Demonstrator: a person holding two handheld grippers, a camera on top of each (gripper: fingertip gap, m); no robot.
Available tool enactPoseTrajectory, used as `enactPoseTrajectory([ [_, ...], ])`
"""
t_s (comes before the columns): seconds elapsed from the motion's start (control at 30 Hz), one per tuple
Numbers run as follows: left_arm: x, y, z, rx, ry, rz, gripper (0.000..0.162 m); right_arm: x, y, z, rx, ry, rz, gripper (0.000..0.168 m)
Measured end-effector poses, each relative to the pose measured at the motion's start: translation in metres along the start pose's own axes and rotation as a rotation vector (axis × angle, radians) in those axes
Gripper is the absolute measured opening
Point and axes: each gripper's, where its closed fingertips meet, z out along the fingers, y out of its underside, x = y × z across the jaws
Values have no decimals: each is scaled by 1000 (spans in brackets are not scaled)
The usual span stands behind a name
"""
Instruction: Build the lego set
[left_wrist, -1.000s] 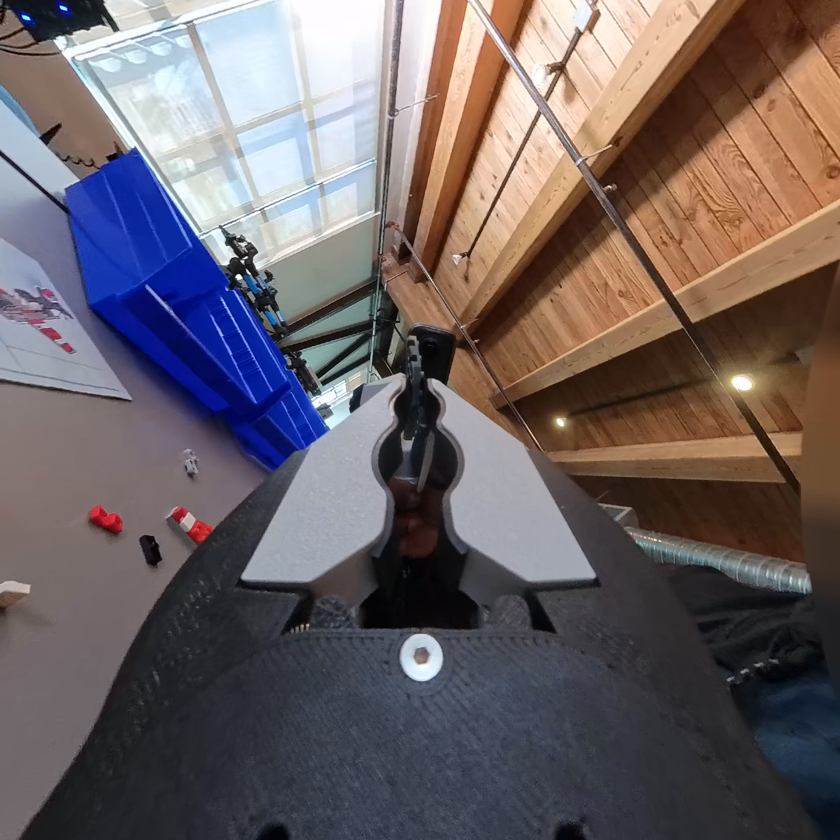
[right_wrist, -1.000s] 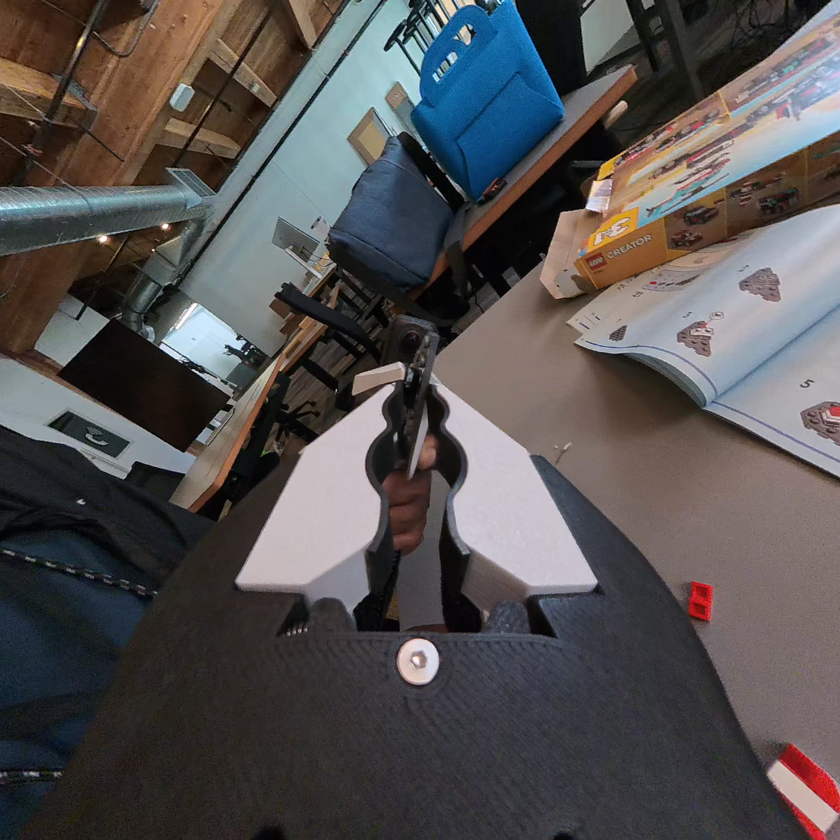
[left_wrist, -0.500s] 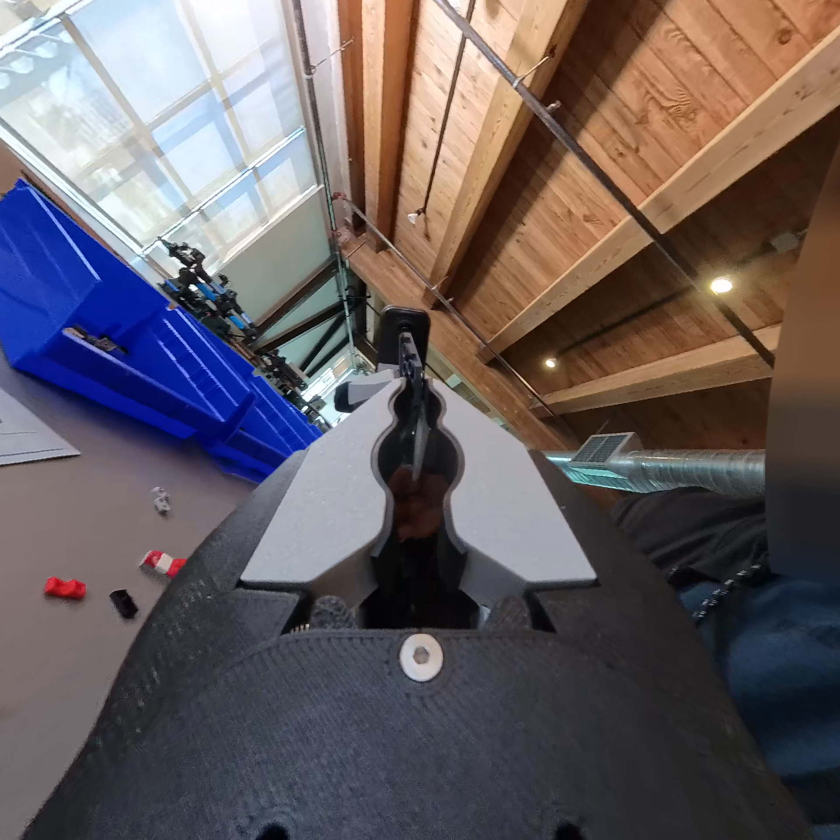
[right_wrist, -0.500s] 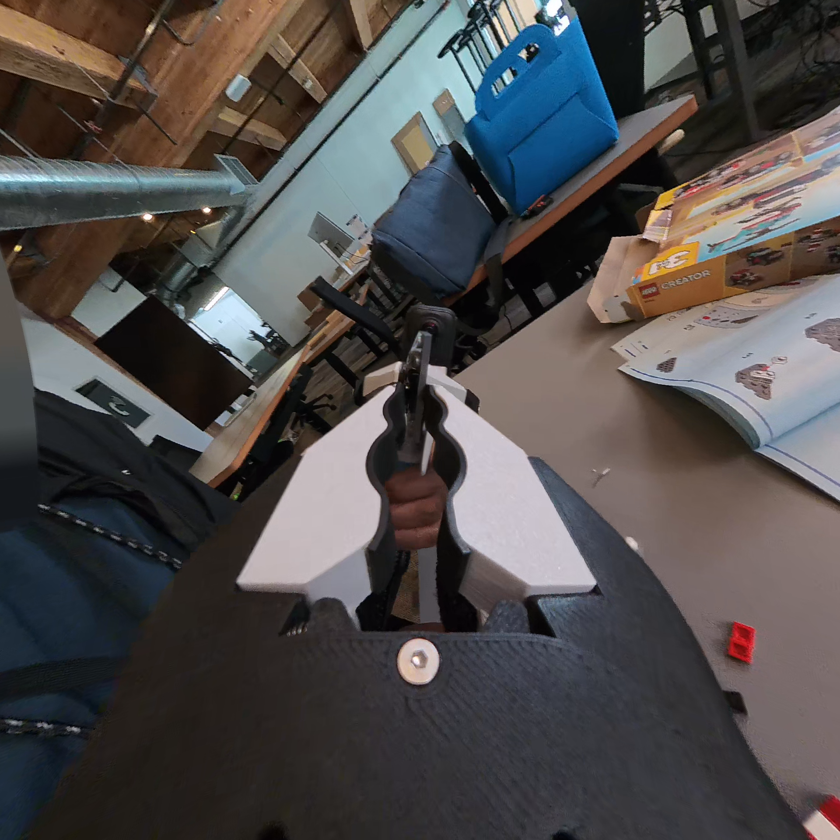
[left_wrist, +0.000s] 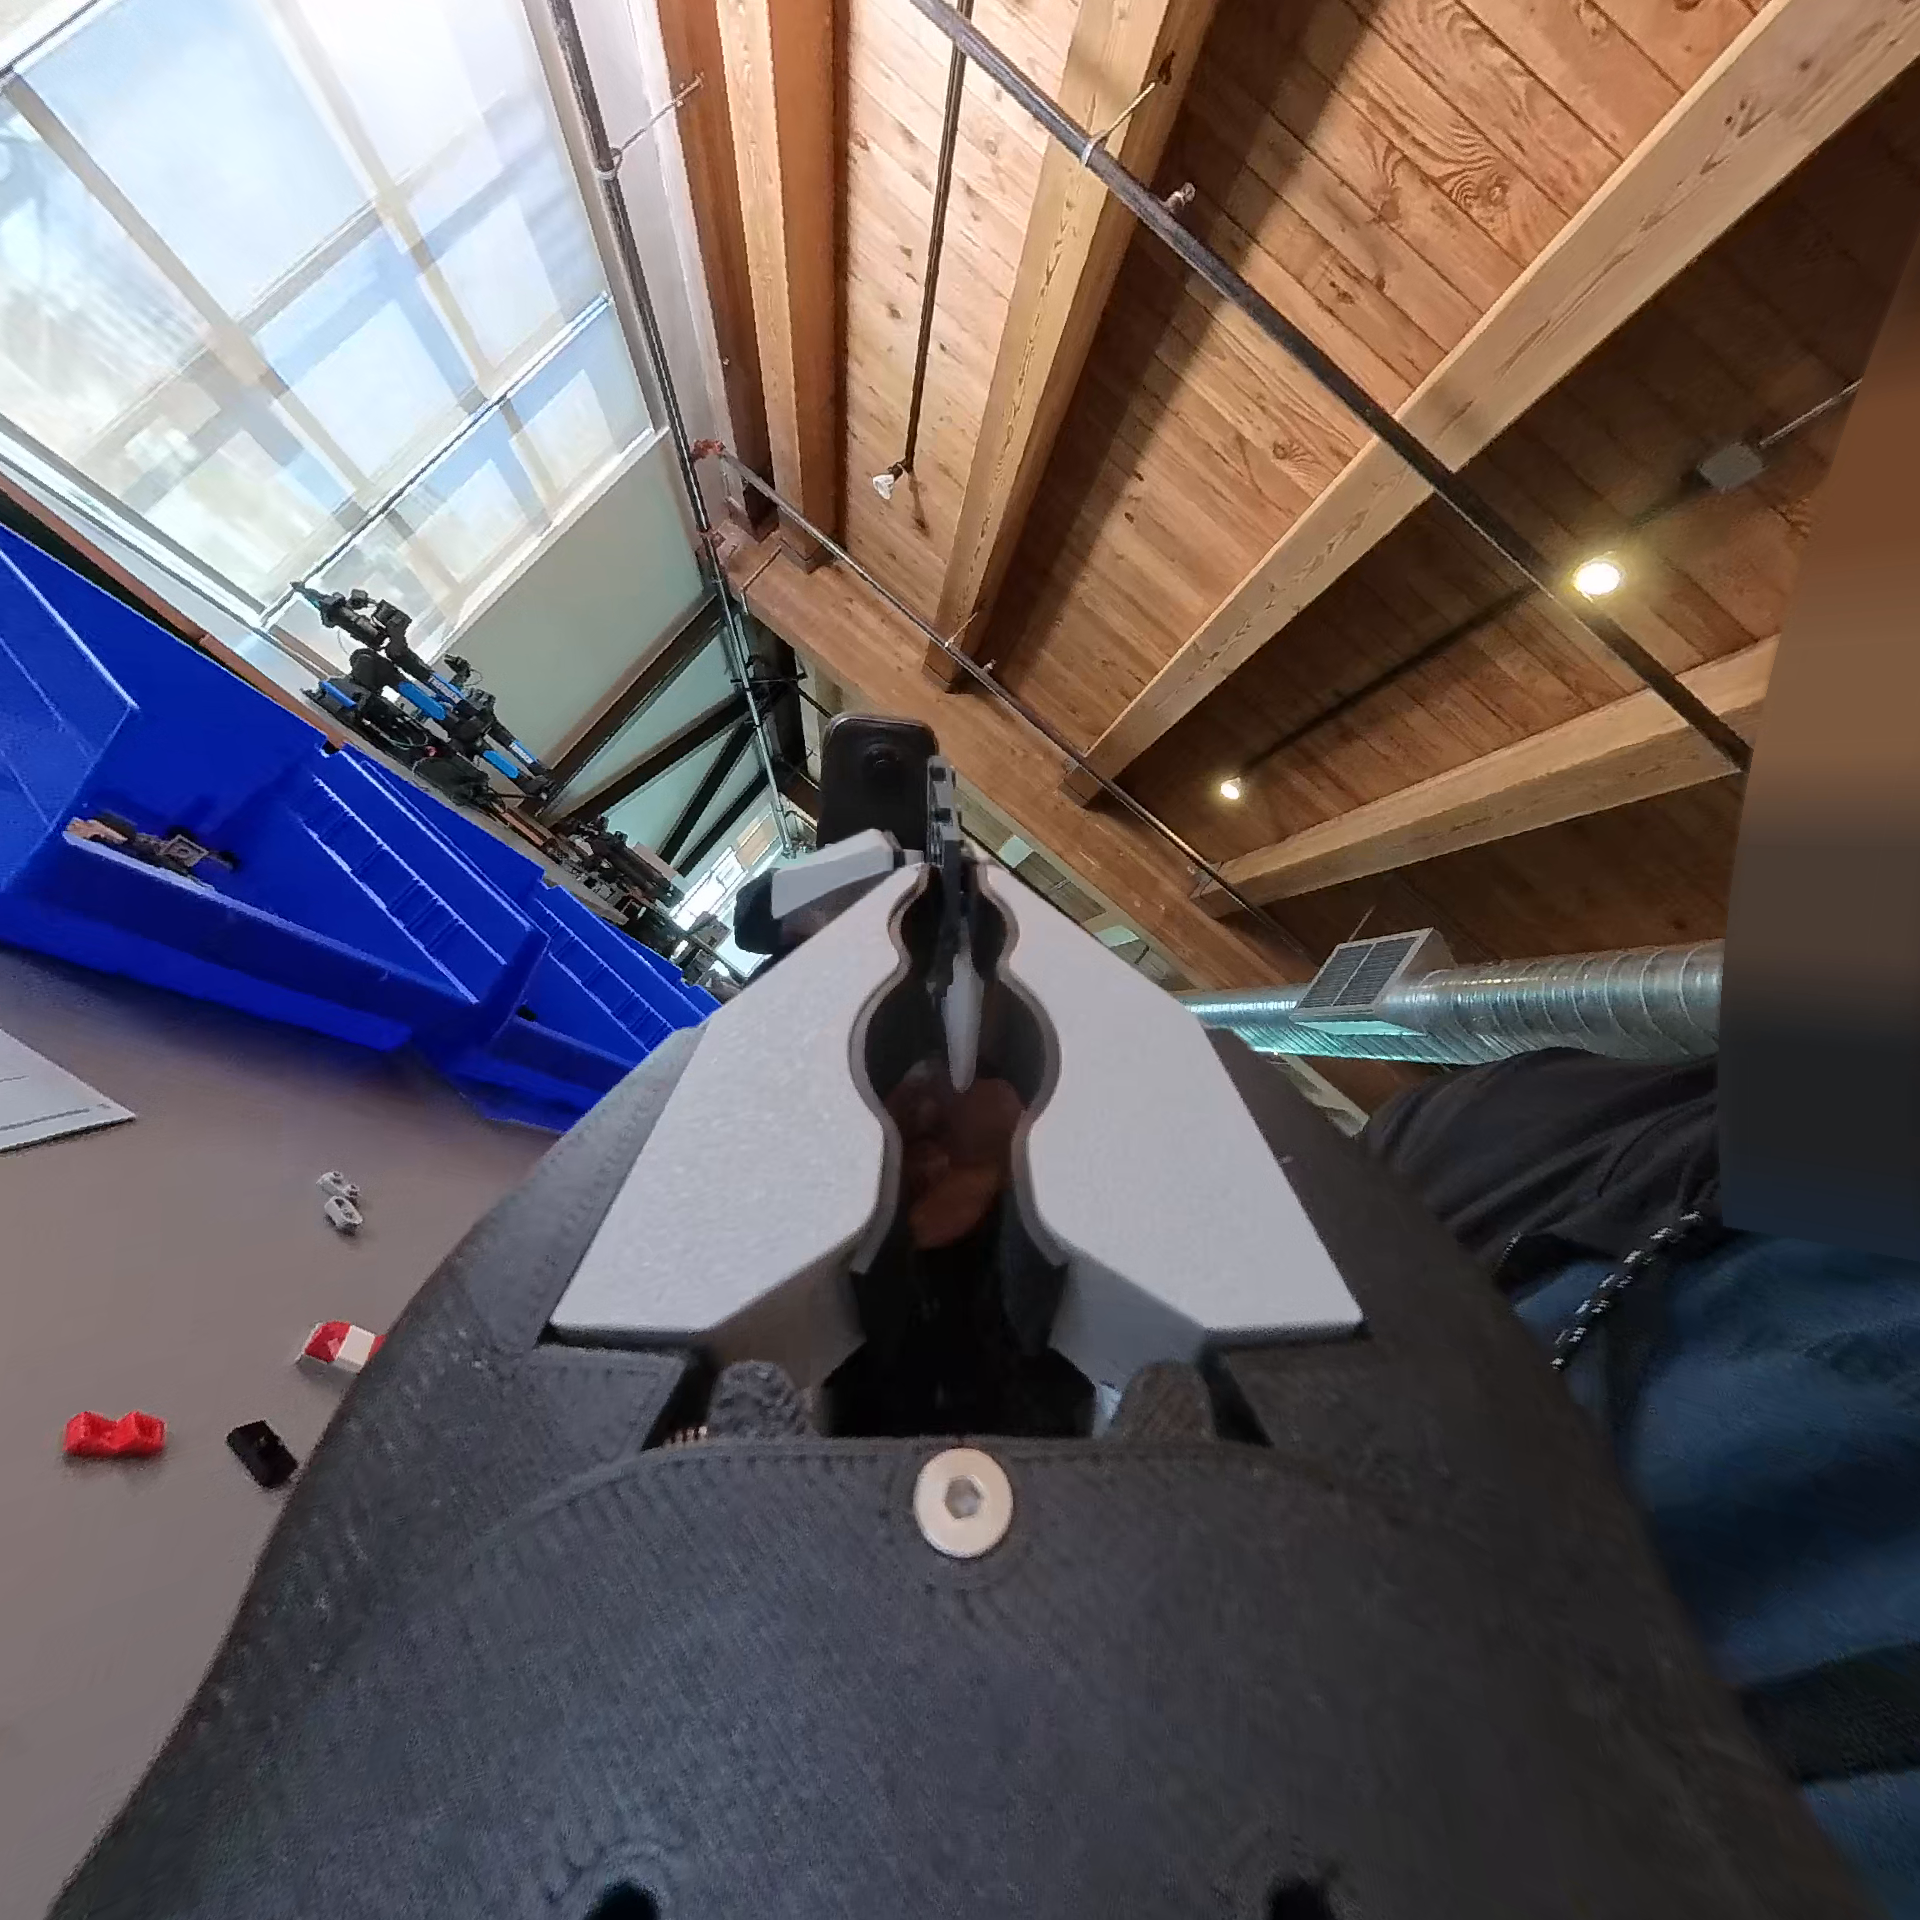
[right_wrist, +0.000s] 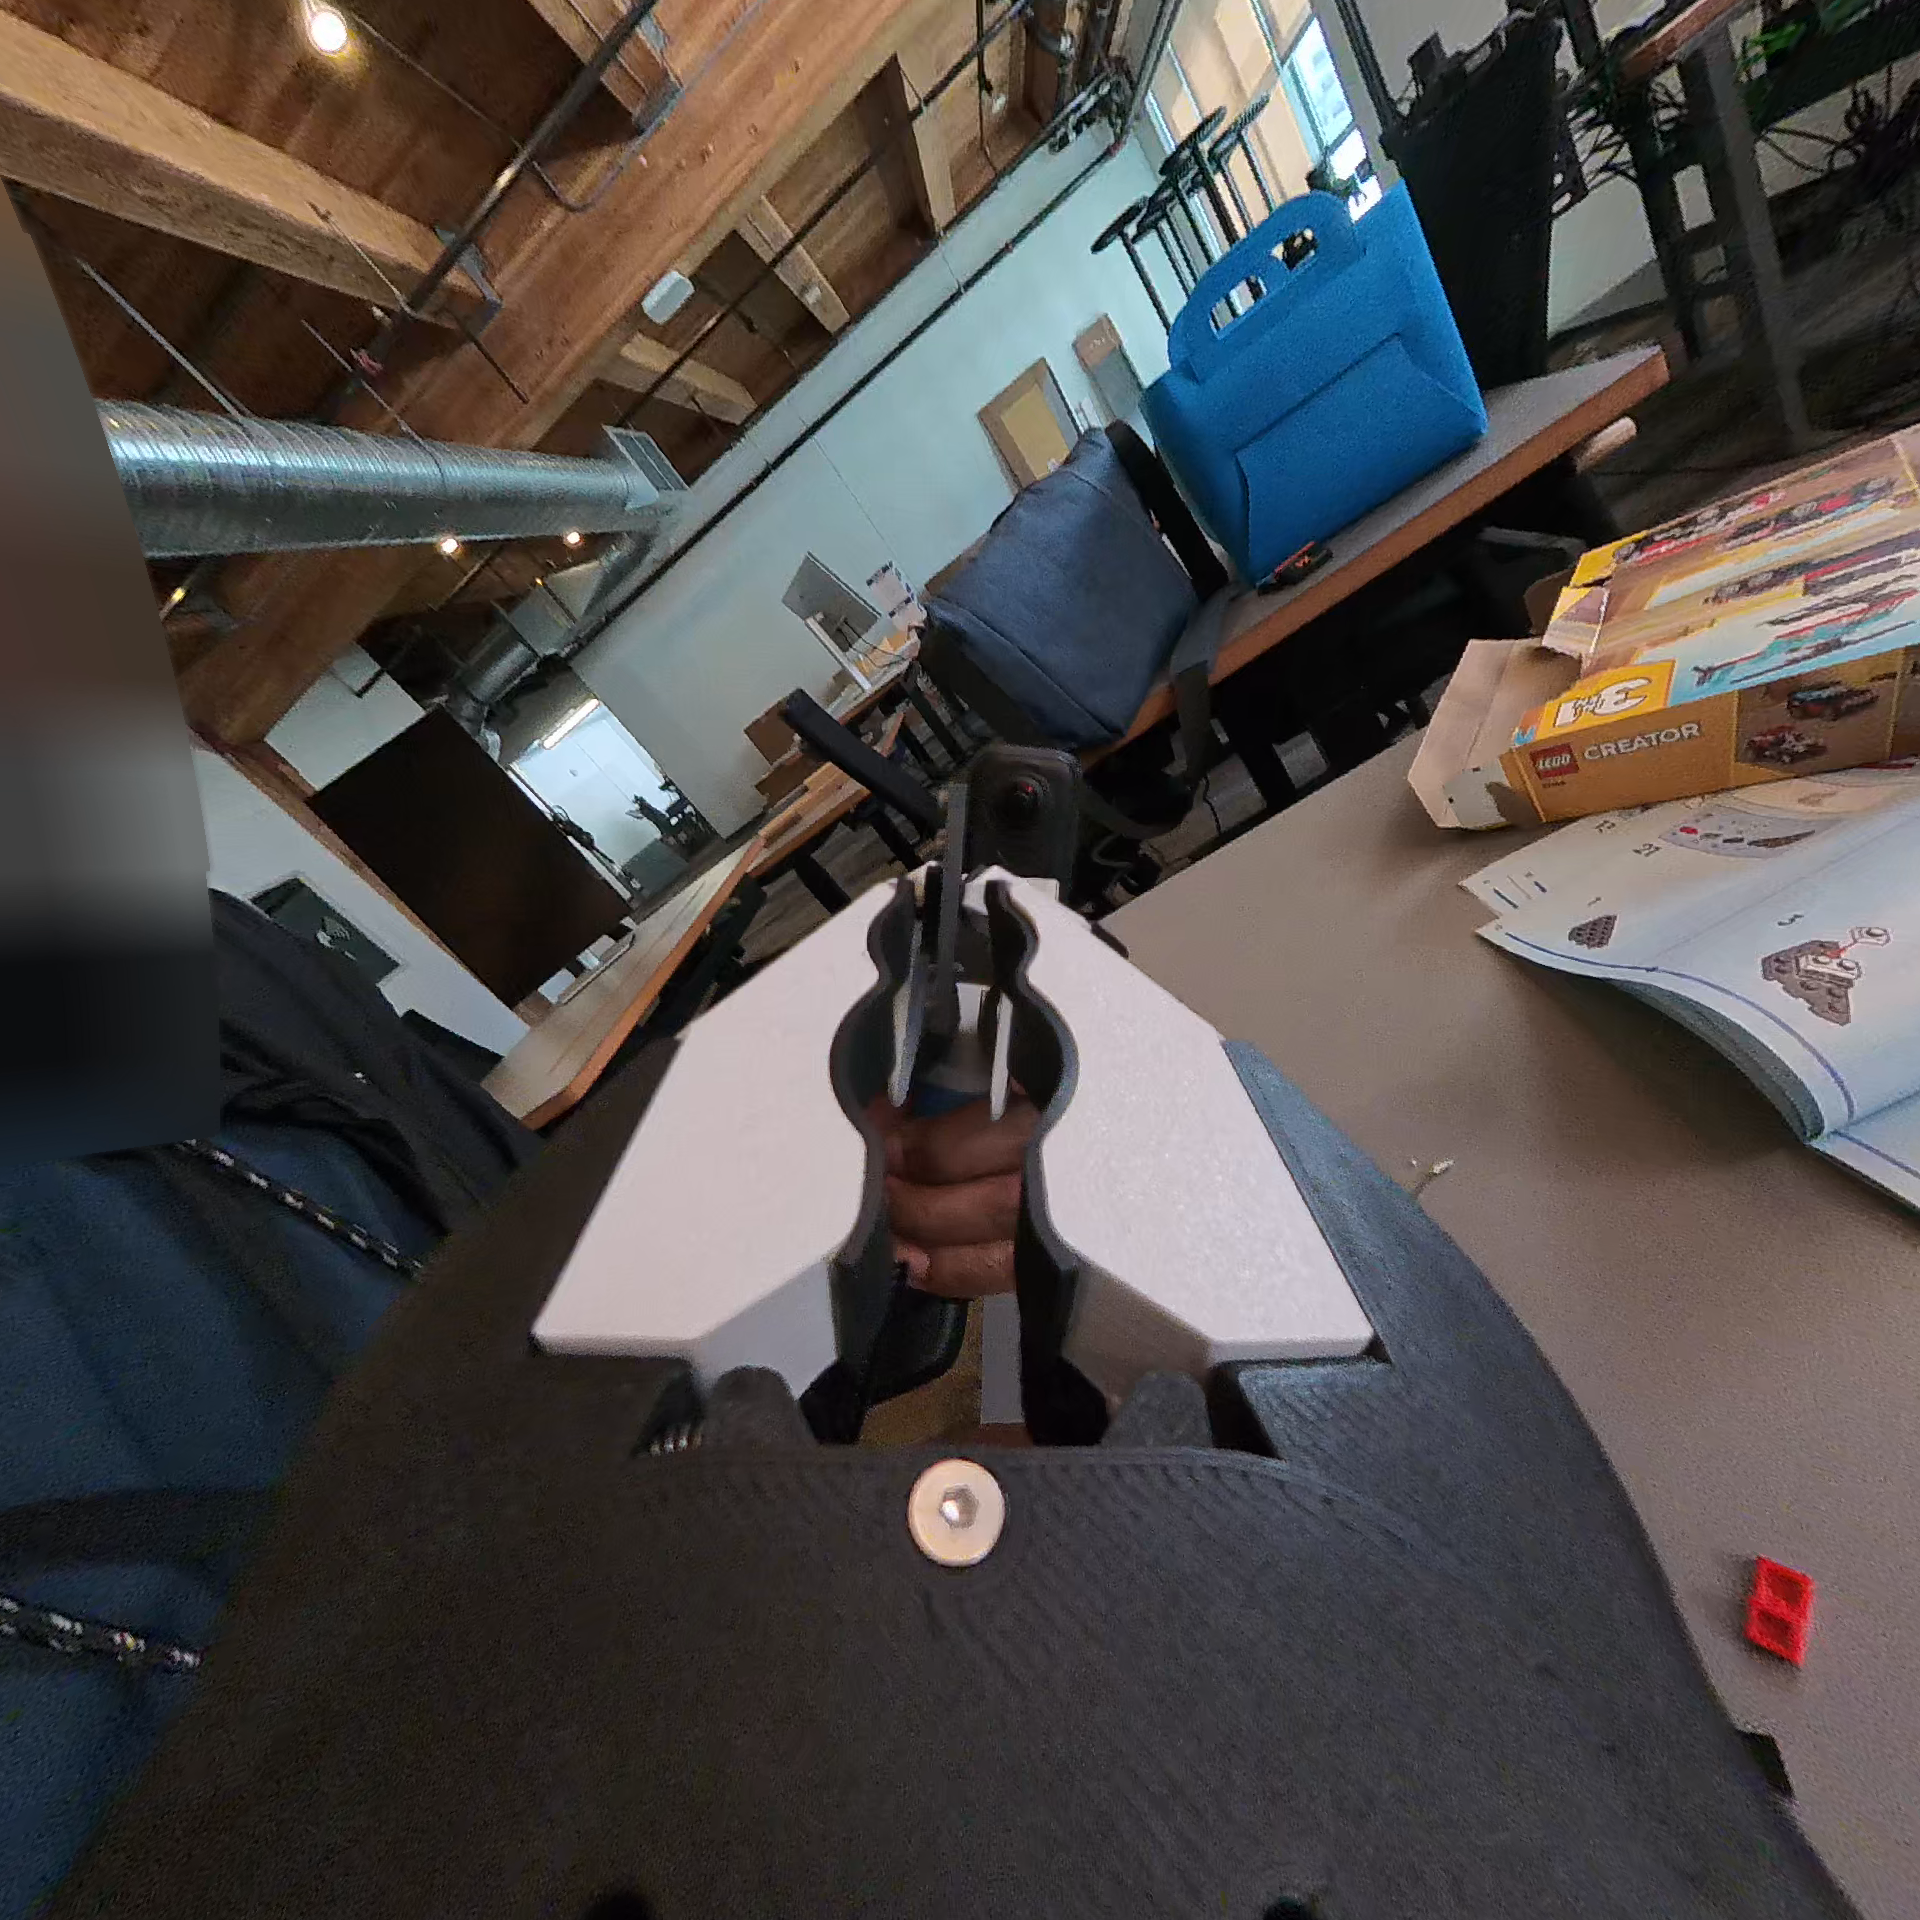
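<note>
Brand lettering stands on the yellow box (right_wrist: 1704, 748) — far right of the right gripper (right_wrist: 951, 904) — and step numbers on the booklet (right_wrist: 1766, 997) beside it.
</note>
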Motion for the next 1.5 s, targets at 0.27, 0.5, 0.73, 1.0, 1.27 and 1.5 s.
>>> enactPoseTrajectory([
  [0.27, -1, 1, 0, -14, -10, 11, 5, 0, -1, -1, 16, -14, -5, 9],
  [0.5, 2, 2, 0, -33, -19, 57, 5, -3, -1, -1, 13, -9, -44, 6],
  [0.73, -6, 1, -2, -30, -65, 65, 5, 4, -1, -1, 18, 40, -45, 6],
  [1.0, -8, -5, -5, 12, -75, 47, 6, 4, 5, 3, 9, 16, -10, 14],
  [1.27, -14, -3, -6, 3, -86, 9, 5, 11, 8, 3, -10, 46, 8, 6],
  [1.5, -26, -2, -10, 17, -133, -58, 5, 22, 13, 1, -33, 83, 45, 9],
])
